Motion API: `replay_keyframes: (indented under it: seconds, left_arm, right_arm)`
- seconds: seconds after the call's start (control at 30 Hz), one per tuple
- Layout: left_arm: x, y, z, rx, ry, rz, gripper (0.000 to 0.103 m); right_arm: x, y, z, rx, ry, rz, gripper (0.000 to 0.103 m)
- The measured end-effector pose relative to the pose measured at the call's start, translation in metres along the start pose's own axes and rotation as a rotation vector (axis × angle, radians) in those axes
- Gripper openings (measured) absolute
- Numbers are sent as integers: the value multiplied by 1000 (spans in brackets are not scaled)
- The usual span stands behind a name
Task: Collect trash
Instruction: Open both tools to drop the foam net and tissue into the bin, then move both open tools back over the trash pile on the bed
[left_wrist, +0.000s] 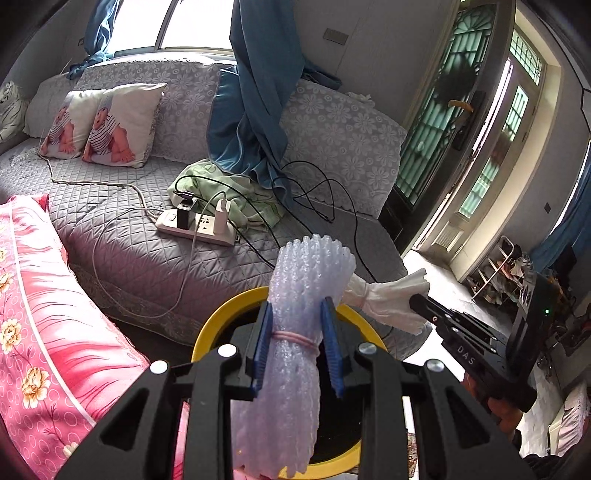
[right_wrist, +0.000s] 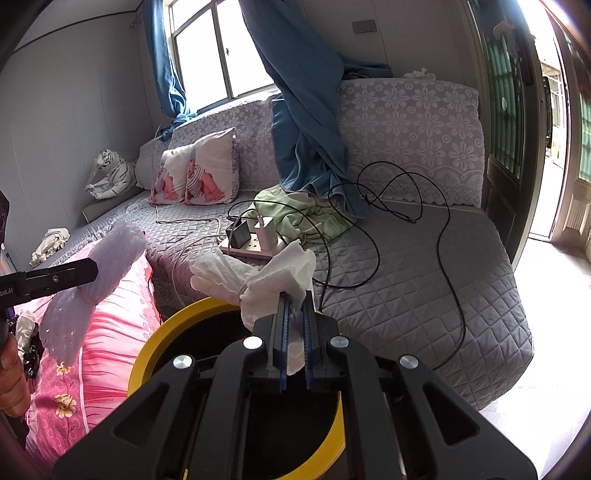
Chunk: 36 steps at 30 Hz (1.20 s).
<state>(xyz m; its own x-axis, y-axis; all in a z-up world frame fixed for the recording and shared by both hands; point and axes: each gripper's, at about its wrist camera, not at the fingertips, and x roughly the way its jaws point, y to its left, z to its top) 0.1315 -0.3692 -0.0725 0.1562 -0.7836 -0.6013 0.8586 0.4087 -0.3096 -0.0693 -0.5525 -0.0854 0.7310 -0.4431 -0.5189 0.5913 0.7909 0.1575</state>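
My left gripper (left_wrist: 296, 314) is shut on a rolled bundle of pale foam netting (left_wrist: 308, 273) tied with a pink rubber band; it hangs over the yellow-rimmed black bin (left_wrist: 221, 317). The same foam netting (right_wrist: 110, 251) and the left gripper's finger (right_wrist: 70, 275) show at the left of the right wrist view. My right gripper (right_wrist: 294, 301) is shut on a crumpled white tissue (right_wrist: 266, 277), held above the bin's yellow rim (right_wrist: 177, 321). In the left wrist view the tissue (left_wrist: 388, 295) and the right gripper (left_wrist: 419, 301) sit just right of the bin.
A grey quilted sofa (right_wrist: 424, 280) stands behind the bin with a power strip (left_wrist: 195, 225), chargers, black cables (right_wrist: 443, 251) and green cloth on it. A pink flowered pillow (left_wrist: 48, 317) lies at the left. An open doorway (right_wrist: 557, 155) is at the right.
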Motion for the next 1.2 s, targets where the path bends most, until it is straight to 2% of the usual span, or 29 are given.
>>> replay_keyframes:
  seconds: [0.23, 0.3, 0.33, 0.37, 0.4, 0.43, 0.47, 0.5, 0.53, 0.63, 0.8, 0.9, 1.07, 1.2]
  left_arm:
    - [10, -7, -2, -13, 15, -20, 27]
    - [11, -8, -2, -20, 10, -17, 31]
    - [10, -8, -2, -23, 6, -8, 42]
    - [10, -7, -2, -31, 1, 4, 63]
    - [8, -5, -2, -42, -11, 18, 72]
    - [7, -3, -2, -53, -24, 27, 78]
    - [6, -1, -3, -60, -26, 30, 78]
    - [5, 2, -3, -68, -24, 30, 78]
    - [4, 5, -3, -79, -25, 33, 78]
    - [-1, 16, -3, -110, -34, 50, 79]
    - [-21, 34, -5, -148, -91, 109, 88]
    - [-37, 42, -5, -162, -125, 190, 94]
    - [-78, 57, -11, -194, -197, 369, 95]
    - [-120, 79, -16, -226, -211, 485, 95]
  right_arm:
    - [11, -1, -4, 1, 33, 19, 7]
    - [13, -2, -3, 1, 36, 25, 7]
    - [15, -2, -3, 3, 40, 25, 7]
    - [16, -3, -4, 6, 44, 20, 7]
    - [17, -4, -4, 9, 47, 15, 9]
    - [18, -6, -4, 14, 50, 10, 16]
    - [19, -8, -4, 24, 51, 4, 22]
    - [18, -11, -4, 36, 48, 3, 37]
    - [17, -13, -4, 48, 42, 5, 42]
    - [14, -16, -2, 52, 29, -11, 42]
    - [9, -12, 0, 49, 9, 1, 42]
    - [5, -4, 2, 35, -13, 12, 42]
    - [-1, 26, 5, -33, -54, 53, 42]
    - [-7, 61, 8, -91, -81, 136, 54]
